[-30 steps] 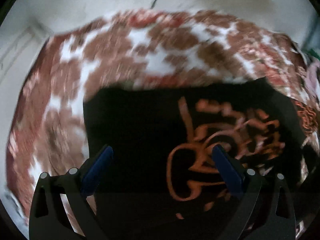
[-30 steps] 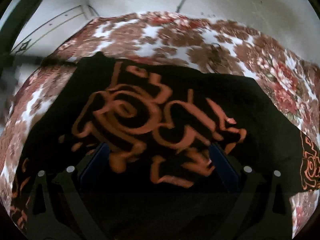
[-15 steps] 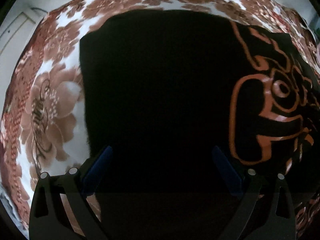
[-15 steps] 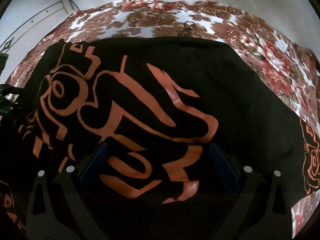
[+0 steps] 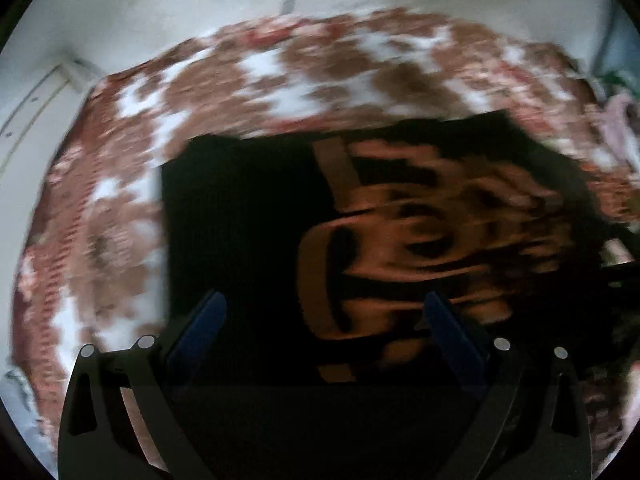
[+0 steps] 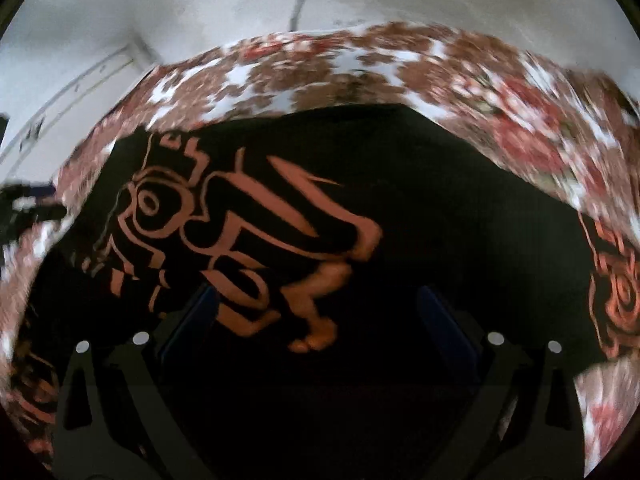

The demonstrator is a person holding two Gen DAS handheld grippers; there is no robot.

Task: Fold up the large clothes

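A: Start at the left of the left wrist view. What's there?

B: A floral bedspread (image 5: 120,208), brown and red blooms on white, blurred. It fills the left side and curves across the top, with a pale wall (image 5: 200,8) above it.

A: And the garment?

B: A black garment (image 5: 240,220) with an orange print lies flat on the bedspread, from the centre of the frame to the right edge. Its left edge is straight and its upper left corner is squared. The orange print (image 5: 420,248) sits right of centre, smeared by blur.

A: The left tool?

B: The left tool (image 5: 322,300) is at the bottom centre, its blue pads spread wide with nothing between them. It hangs over the black cloth; whether it touches, I cannot tell.

A: Now the right wrist view, same order.

B: At the far left edge, a dark shape, too blurred to name. Then the black garment (image 6: 440,208) spans nearly the whole frame, its print (image 6: 240,232) sharp at left of centre. A second orange motif (image 6: 620,292) shows at the right edge. Bedspread (image 6: 320,68) arcs above.

A: The right tool?

B: The right tool (image 6: 316,292), bottom centre, is also spread wide, holding nothing, over the cloth.
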